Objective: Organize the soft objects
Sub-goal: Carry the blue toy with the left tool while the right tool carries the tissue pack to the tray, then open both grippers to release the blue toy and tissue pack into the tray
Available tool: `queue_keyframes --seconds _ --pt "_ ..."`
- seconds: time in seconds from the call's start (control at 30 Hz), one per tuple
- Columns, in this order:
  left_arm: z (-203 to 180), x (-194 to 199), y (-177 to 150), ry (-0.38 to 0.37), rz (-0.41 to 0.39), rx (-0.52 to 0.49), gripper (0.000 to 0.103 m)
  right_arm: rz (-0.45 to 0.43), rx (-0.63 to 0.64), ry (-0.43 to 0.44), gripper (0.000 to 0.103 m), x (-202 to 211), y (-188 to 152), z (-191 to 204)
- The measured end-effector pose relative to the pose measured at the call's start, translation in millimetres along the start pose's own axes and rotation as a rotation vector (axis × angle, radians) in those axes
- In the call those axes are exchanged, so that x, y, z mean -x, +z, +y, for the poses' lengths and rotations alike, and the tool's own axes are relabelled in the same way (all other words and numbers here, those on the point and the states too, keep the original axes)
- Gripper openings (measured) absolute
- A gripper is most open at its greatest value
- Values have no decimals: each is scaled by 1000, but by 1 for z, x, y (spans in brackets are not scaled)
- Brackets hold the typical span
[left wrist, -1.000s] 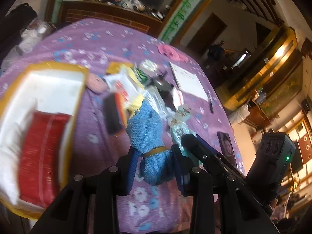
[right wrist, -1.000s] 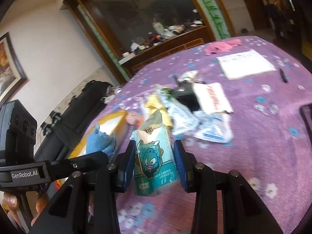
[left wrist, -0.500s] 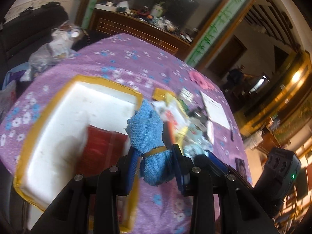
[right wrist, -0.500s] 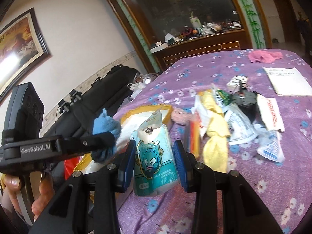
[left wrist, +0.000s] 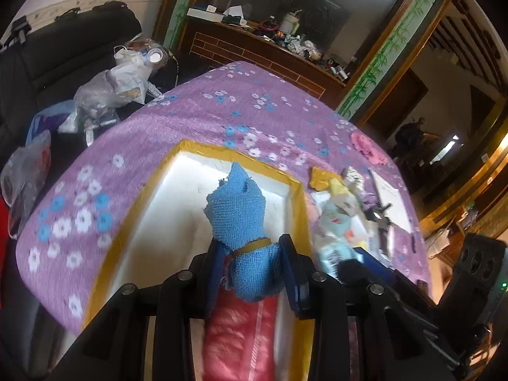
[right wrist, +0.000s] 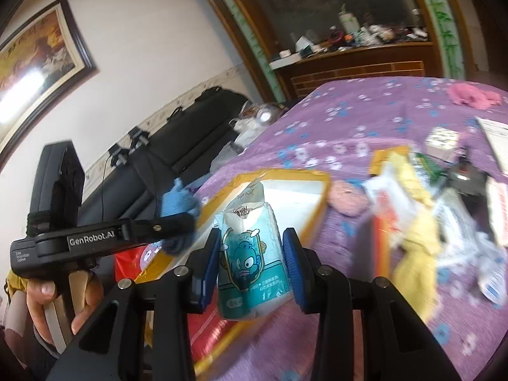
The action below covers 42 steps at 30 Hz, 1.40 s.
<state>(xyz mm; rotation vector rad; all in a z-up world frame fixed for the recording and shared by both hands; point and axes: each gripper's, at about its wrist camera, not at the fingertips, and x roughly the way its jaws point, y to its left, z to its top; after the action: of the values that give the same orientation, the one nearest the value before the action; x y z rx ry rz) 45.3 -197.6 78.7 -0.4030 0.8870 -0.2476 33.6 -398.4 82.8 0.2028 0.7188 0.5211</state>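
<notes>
One white foam box (left wrist: 165,222), red packet (left wrist: 238,339) inside, blue cloth (left wrist: 241,219) above

A lived-in home, a sitting or dining room by the look of it. The round table under a purple flower-print cloth (left wrist: 177,146) anchors everything. Behind it, a dark wooden sideboard (left wrist: 254,50) crammed with bottles and clutter, flanked by green bamboo-painted trim (left wrist: 390,54). To the table's left, a black leather sofa (left wrist: 63,50) heaped with crumpled plastic bags (left wrist: 111,85). Above that sofa, a dark-framed painting (right wrist: 41,60) on the white wall. Right of the table, a doorway into a warmly lit room (left wrist: 451,146).
</notes>
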Motion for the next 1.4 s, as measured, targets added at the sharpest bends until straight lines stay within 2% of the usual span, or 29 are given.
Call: queue_keyframes --seconds 0.23,0.3,0.4,0.53,0.57,0.63,0.7,0.9,1.03,1.13,1.2,1.4 --pt "24 -46 15 99 80 -4 37 64 -10 -38 39 -47 8 -2" --pt "26 -51 16 94 92 2 40 83 -5 -48 42 -55 7 -2" --pt "30 -56 13 99 106 31 60 100 4 -64 47 -61 2 -1" --pt "36 -55 7 77 103 74 70 108 -7 -55 53 -61 -3 -3" --pt "36 -51 4 70 82 81 71 100 -6 -46 56 -57 -4 -3" --pt "33 -42 -1 66 32 80 86 69 0 -21 64 -45 -5 -1" --pt "29 -34 -6 76 -23 82 96 35 16 19 73 -33 -5 2" --pt "16 -21 -15 41 -31 111 96 10 15 66 74 -7 -8 -2" --pt "-6 -2 -27 15 -104 94 96 -2 -30 92 74 17 -15 -17" --pt "-35 9 -37 -14 -160 21 97 -7 -76 104 74 35 -22 -34" --pt "-53 10 -42 -36 -150 -11 97 -4 -103 100 74 44 -28 -45" --pt "-100 -10 -56 -102 -53 -65 97 14 -173 27 74 72 -53 -77"
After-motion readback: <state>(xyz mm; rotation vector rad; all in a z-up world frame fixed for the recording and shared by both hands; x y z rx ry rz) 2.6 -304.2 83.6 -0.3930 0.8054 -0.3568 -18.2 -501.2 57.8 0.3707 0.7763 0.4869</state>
